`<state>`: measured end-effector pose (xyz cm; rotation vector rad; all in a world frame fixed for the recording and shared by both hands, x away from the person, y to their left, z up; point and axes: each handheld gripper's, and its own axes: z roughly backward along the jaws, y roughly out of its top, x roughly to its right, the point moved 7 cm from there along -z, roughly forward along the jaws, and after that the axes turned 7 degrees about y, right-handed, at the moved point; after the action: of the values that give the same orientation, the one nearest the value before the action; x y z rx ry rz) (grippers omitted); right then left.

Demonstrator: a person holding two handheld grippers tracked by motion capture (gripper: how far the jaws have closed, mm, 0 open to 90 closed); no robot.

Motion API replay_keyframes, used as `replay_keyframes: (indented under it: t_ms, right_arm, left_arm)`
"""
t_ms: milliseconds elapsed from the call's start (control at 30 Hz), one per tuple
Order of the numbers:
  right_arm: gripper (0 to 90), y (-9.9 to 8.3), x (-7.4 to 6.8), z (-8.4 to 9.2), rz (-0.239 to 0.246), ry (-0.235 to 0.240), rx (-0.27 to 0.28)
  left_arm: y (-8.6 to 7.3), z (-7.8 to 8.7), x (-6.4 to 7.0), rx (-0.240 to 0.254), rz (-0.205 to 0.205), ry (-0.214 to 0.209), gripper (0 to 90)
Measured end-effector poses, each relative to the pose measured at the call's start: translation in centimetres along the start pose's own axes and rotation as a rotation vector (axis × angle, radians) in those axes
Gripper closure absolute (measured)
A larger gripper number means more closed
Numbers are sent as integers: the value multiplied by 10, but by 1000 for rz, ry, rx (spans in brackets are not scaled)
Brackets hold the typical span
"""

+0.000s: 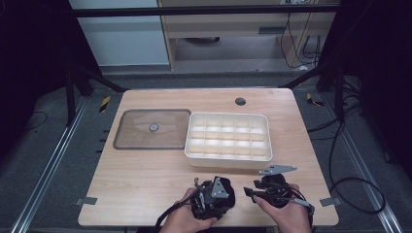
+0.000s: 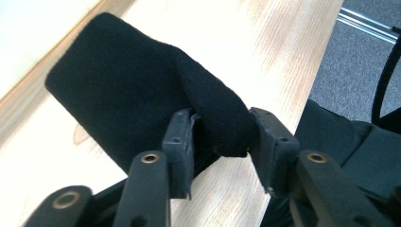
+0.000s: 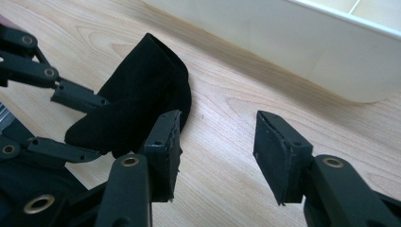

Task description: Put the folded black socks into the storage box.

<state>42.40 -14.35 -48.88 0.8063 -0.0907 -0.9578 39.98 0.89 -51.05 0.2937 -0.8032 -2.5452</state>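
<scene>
Black cloth [image 2: 123,94] sits bunched at the table's [image 1: 145,184] near edge, a fold pinched in the left gripper [image 2: 220,137]. Right gripper [image 3: 215,146] beside it, jaws spread, empty. Farther back: white divided tray [image 1: 228,136], then a clear lid [image 1: 153,128] at its left.

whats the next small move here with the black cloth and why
Probably lift the black cloth with the left gripper, whose jaws pinch a fold of it, and carry it toward the white divided tray, whose compartments look empty. The right gripper is open beside the cloth, holding nothing.
</scene>
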Motion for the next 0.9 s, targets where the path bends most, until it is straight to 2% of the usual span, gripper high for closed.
replay_keyframes:
  t_ms: [233, 267, 333, 467, 500, 533, 667, 800, 900]
  right_arm:
    - [499, -1, -1, 0, -10, 1, -2]
    - [496, -1, 0, 1, -9, -1, 1]
    - [495, -1, 0, 1, -6, 0, 4]
    - [494, 0, 0, 2, -8, -5, 7]
    - [494, 0, 1, 2, -5, -7, 10]
    - [494, 1, 0, 3, -8, -7, 18]
    - [476, 3, -1, 5, -15, -12, 29]
    - [432, 8, -9, 5, -11, -14, 28]
    - [385, 12, -16, 4, -7, -12, 30]
  left_arm:
    - [1, 1, 2, 16, -10, -5, 484]
    - [2, 2, 3, 23, -4, -3, 438]
    - [2, 3, 3, 26, -7, -3, 424]
    - [3, 5, 4, 37, -2, -10, 293]
    - [3, 6, 4, 38, 9, -12, 293]
    - [4, 7, 4, 38, 11, -10, 233]
    - [4, 14, 4, 54, 22, -12, 122]
    - [1, 29, -4, 81, 37, 11, 97]
    - [-6, 40, -18, 92, 71, 41, 77]
